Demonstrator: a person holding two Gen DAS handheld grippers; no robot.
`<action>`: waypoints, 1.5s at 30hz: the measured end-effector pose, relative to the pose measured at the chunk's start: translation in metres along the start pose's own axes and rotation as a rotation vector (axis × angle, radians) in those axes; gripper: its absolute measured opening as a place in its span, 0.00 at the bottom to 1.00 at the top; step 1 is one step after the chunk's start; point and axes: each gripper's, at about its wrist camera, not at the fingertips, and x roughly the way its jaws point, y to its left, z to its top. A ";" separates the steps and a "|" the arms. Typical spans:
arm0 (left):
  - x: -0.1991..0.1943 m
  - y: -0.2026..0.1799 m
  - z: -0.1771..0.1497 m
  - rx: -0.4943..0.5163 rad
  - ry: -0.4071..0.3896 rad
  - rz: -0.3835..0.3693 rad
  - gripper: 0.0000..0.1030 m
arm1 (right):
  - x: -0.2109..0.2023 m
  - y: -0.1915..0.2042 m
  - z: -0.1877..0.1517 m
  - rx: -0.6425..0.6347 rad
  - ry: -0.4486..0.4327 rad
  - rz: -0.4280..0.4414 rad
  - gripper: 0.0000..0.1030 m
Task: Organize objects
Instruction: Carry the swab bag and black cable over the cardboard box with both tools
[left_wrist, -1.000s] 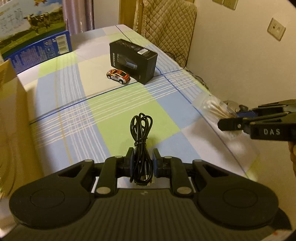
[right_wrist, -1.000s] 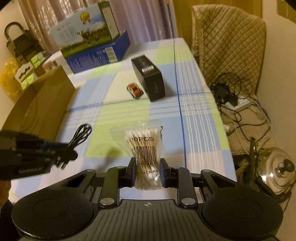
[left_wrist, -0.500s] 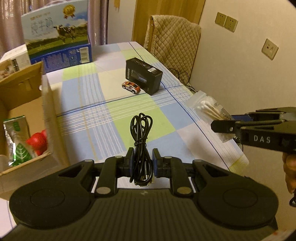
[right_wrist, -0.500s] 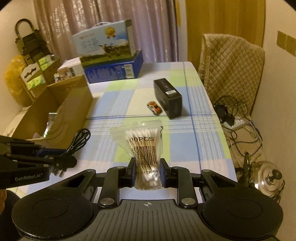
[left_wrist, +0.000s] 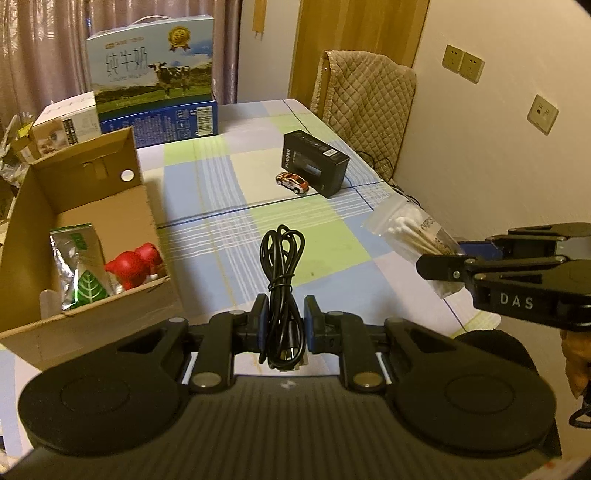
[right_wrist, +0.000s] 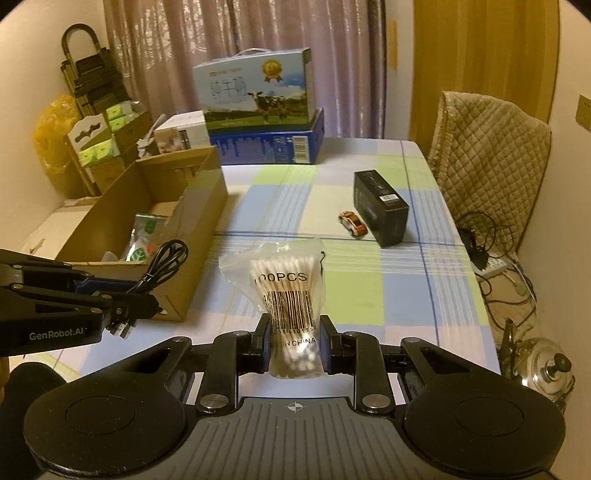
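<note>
Black cable (left_wrist: 282, 280), coiled and tied in a bundle, is clamped between the pads of the left gripper (left_wrist: 282, 328), raised above the checked tablecloth (left_wrist: 332, 243), its loop reaching forward past the fingertips. Just to the right, the right gripper (right_wrist: 293, 345) is closed on a clear bag of cotton swabs (right_wrist: 282, 291), squeezing its lower part while the barcode label faces the camera; this bag also hangs in the air over the cloth. From the left wrist view the swab bag sticks out from the other gripper near the table's right edge. To the left of both stands an open cardboard box (left_wrist: 85, 192) holding a silver and green pouch (left_wrist: 79, 269) and a red toy (left_wrist: 135, 266). Farther back on the cloth a small orange and white toy car (left_wrist: 293, 181) sits just beside a black carton (left_wrist: 314, 166). At the table's far end a milk carton case (right_wrist: 256, 92) rests on a blue box (right_wrist: 269, 146).
</note>
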 end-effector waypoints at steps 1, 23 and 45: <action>-0.002 0.002 0.000 -0.001 -0.001 0.002 0.15 | 0.000 0.002 0.000 -0.003 0.000 0.004 0.22; -0.039 0.064 -0.010 -0.092 -0.036 0.088 0.15 | 0.022 0.064 0.020 -0.095 -0.004 0.109 0.22; -0.056 0.119 -0.005 -0.141 -0.058 0.170 0.15 | 0.051 0.119 0.044 -0.182 -0.004 0.190 0.22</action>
